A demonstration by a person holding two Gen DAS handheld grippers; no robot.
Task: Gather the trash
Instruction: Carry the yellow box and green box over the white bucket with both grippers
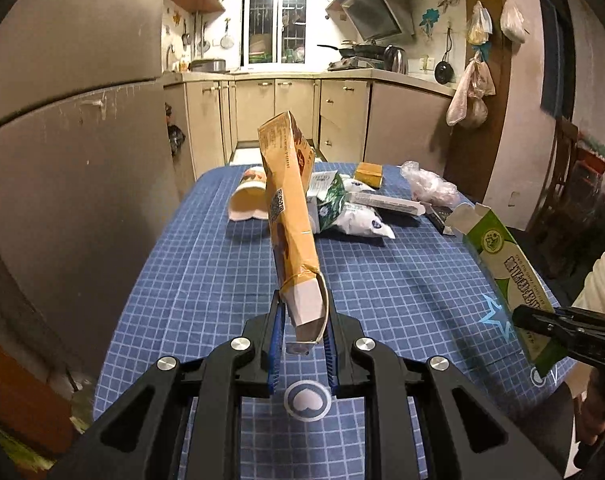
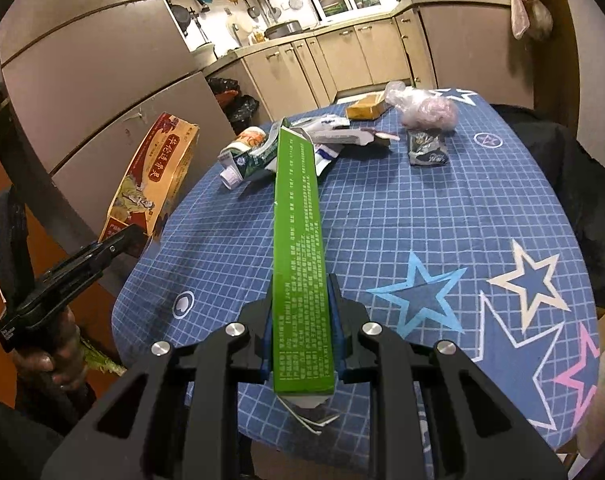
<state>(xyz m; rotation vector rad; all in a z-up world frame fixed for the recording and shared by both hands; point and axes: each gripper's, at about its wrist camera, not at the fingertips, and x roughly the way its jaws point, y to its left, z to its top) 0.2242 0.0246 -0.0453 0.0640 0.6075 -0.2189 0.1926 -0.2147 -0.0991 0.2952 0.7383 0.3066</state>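
Matt black plastic on the left claw point(image 1: 302, 322), shiny metal pins; creased orange cardboard box point(image 1: 288, 200), smooth glossy green carton point(image 2: 300, 240), checked cloth over the bench point(image 2: 402, 216), crinkly clear plastic bag point(image 2: 426, 110).

near tablecloth point(image 2: 382, 220) bare | far end: trash pile point(image 2: 302, 144) (clustered) blocks

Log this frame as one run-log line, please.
left gripper: shut on orange box | right gripper: shut on green box | both boxes lifted | more trash on table
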